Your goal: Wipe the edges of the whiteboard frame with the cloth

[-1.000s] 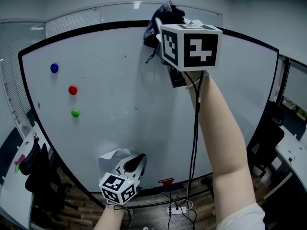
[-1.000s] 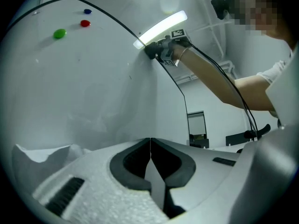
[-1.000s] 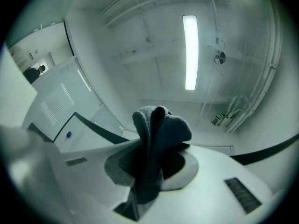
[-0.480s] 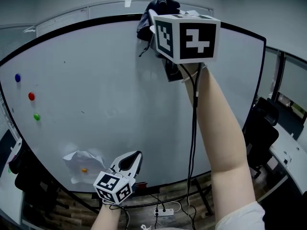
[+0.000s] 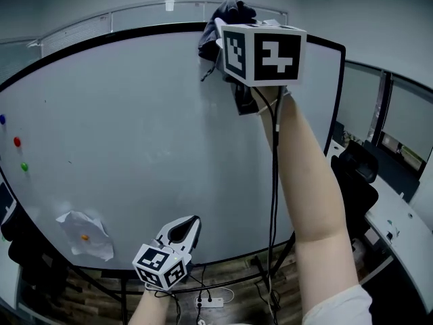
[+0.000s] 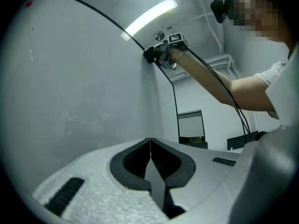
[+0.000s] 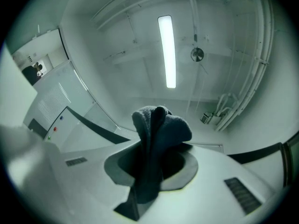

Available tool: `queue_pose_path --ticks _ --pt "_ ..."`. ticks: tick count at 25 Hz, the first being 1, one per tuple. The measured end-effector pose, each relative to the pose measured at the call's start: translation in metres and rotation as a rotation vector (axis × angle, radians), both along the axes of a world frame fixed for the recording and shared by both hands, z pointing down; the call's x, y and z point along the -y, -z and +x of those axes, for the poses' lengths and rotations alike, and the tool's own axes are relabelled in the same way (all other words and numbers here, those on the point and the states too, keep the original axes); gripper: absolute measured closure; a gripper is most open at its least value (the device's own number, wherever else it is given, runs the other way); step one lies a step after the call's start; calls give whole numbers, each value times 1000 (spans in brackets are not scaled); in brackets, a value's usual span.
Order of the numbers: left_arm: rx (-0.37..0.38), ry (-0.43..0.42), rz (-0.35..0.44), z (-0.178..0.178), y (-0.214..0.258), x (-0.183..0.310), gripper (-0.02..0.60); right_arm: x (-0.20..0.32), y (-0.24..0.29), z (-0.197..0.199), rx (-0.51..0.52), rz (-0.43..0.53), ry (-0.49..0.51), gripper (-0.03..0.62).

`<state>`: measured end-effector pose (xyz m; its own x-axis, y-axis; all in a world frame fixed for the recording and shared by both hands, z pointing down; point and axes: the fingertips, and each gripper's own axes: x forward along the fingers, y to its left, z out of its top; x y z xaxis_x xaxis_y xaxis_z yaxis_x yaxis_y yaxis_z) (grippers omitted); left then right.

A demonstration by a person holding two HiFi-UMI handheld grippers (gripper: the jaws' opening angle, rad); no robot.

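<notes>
The whiteboard has a thin black frame. My right gripper is raised to the frame's top edge, near the top right corner, and is shut on a dark cloth that bunches over the edge. In the right gripper view the cloth stands up between the jaws of the right gripper, with the frame running beneath it. My left gripper hangs low by the board's bottom edge, shut and empty. From the left gripper view the right gripper shows far up at the frame.
Blue, red and green magnets sit at the board's left. A crumpled paper is pinned low left. A power strip lies on the floor. A black chair and a desk stand to the right.
The right gripper and cloth have slid right along the top frame toward the corner. The view turned with them, so the magnets and paper shifted left. The left gripper stayed low.
</notes>
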<state>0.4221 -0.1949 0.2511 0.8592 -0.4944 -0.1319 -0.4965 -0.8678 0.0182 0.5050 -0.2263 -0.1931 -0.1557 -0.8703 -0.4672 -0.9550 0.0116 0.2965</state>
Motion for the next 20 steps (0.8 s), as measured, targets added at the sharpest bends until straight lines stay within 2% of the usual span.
queue_pose_path --ticks 7,12,17,20 --pt "-21 1 -37 48 -3 -13 563 -7 -1 50 -54 -8 -48 525" --pt "-37 12 -64 72 -6 -12 563 -12 -1 89 -36 -10 -47 525" --pt "-35 -21 -74 102 -7 -13 563 -19 3 128 -66 -4 -86 525" --pt "-30 -37 -81 114 -10 -7 563 -22 2 156 -45 4 -123 525"
